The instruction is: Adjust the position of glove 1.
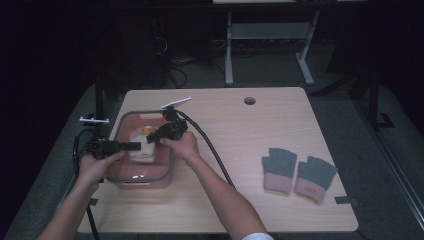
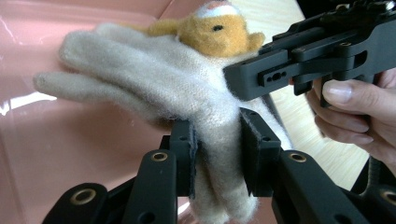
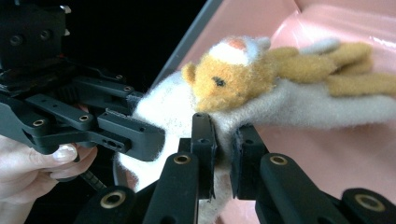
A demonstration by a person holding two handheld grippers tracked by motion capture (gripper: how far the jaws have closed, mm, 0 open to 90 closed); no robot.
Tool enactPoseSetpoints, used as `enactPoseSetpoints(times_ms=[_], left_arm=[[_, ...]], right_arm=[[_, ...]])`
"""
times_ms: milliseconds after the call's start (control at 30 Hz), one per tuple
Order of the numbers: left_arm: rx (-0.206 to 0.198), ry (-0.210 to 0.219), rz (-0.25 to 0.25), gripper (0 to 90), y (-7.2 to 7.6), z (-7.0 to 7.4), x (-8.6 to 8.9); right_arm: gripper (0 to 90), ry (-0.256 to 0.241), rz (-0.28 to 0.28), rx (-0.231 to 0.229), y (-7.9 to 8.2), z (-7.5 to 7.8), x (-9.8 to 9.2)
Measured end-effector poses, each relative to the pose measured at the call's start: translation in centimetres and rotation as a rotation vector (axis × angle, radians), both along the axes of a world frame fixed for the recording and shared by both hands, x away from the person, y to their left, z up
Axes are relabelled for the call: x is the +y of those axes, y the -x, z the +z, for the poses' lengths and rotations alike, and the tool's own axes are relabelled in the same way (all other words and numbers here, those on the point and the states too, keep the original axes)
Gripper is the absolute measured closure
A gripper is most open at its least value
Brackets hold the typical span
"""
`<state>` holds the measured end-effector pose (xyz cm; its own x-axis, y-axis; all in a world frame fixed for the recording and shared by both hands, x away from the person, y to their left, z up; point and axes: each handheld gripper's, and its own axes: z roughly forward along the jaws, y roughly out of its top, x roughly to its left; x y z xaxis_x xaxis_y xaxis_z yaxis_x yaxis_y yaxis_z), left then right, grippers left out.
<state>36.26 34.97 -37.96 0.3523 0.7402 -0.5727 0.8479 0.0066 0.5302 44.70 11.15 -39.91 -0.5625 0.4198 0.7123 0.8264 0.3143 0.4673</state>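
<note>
1. Risk: the cream knit glove (image 2: 177,88) may stretch or slip free if the two grippers pull apart; each grips only a thin fold.
2. Left gripper (image 2: 217,144): jaws clamped on the glove's cuff end.
3. Right gripper (image 3: 223,140): jaws pinching the glove beneath its orange animal patch (image 3: 233,79).
4. Location: the glove hangs over the pink bin (image 1: 131,176), near the surface's left edge.
5. Pose: both hands low, grippers converging from opposite sides.

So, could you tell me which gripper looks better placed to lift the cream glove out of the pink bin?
Probably the left gripper: its jaws clamp the cream glove across the thick cuff, while the right gripper pinches only an edge fold beside the orange animal face, over the pink bin.
</note>
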Motion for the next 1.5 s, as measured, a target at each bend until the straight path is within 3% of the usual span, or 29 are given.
enactPoseSetpoints(times_ms=[433,833,1000,1333,1400,1500], left_arm=[[0.034,-0.059,-0.007,69.0,0.0,-0.9,-0.7],[0.066,-0.099,0.002,68.9,0.0,-1.7,-0.8],[0.072,-0.139,0.002,68.8,0.0,-1.7,-1.0],[0.106,-0.214,-0.022,66.9,0.0,-2.1,-1.2],[0.106,-0.242,-0.027,64.9,0.1,-1.9,-1.4],[0.099,-0.249,-0.029,60.4,0.1,-1.4,-1.6]], right_arm=[[79.7,0.056,0.008,0.009,0.3,-1.1,0.0],[75.8,0.146,0.029,-0.017,0.4,-0.3,-0.3],[74.6,0.167,0.031,-0.02,0.4,0.1,-0.8],[72.7,0.158,0.023,-0.038,0.2,1.0,-1.6],[72.5,0.159,0.025,-0.035,0.3,1.1,-1.7],[72.2,0.153,0.027,-0.043,0.3,1.3,-1.8]])
